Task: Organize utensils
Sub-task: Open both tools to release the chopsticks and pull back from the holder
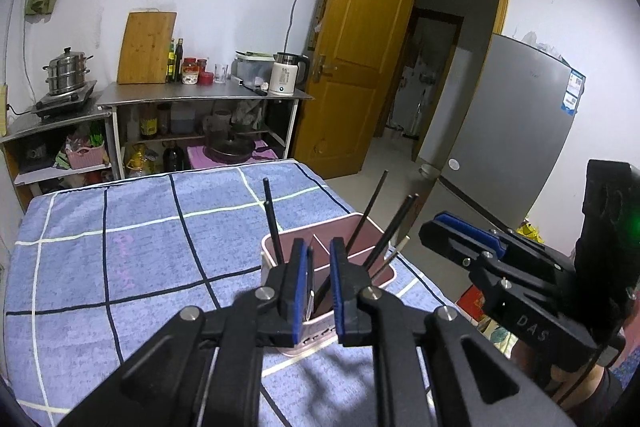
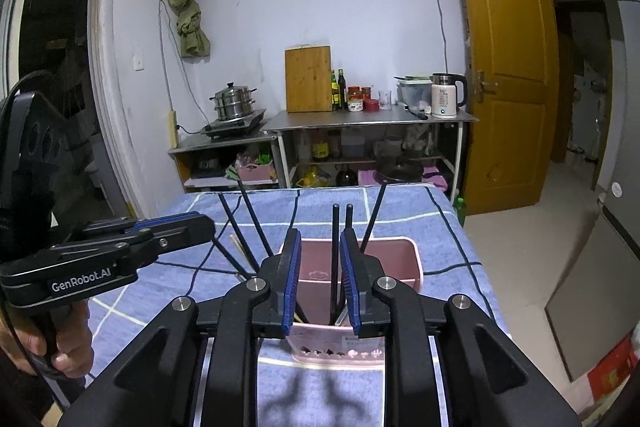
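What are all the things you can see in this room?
Utensil holder: one, pink, on the checked cloth.
Chopsticks: several, black, standing in the holder.
Cloth: one, blue checked, covering the table.
Cutting board: one, wooden, leaning on the wall.
Kettle: one, white, on the steel counter.
Steamer pot: one, silver, on the stove.
Door: one, orange-brown, open.
Fridge: one, grey, right of the table.
Left tool: one, black with blue pads, open, above the holder.
Right tool: one, same colours, open around chopsticks.
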The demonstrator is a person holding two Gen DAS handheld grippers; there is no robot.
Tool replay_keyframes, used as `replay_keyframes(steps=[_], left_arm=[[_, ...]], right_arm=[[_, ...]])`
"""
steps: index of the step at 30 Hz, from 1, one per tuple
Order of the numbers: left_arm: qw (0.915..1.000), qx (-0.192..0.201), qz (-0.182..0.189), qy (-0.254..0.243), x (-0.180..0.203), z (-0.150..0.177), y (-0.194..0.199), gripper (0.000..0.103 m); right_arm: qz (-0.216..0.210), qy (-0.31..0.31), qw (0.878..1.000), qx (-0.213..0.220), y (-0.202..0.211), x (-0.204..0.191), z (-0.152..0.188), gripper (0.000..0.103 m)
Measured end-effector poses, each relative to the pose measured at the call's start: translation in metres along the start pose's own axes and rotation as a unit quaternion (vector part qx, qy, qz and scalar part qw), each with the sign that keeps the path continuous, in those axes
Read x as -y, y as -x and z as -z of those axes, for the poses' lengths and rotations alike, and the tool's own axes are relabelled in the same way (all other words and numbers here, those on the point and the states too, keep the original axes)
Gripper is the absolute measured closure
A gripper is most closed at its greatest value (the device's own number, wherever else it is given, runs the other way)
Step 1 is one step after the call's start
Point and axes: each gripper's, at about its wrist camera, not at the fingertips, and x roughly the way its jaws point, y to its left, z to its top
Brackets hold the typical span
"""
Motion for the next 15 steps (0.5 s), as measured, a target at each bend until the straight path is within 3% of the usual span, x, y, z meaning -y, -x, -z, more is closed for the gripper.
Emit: replay_keyframes(steps=[15], left_arm=[[0.9997, 0.02, -0.013, -0.005, 0.008, 0.049, 0.028, 0.073]], right_arm=[[0.009, -0.012, 1.0, -0.005, 0.03, -0.01, 0.042, 0.076]])
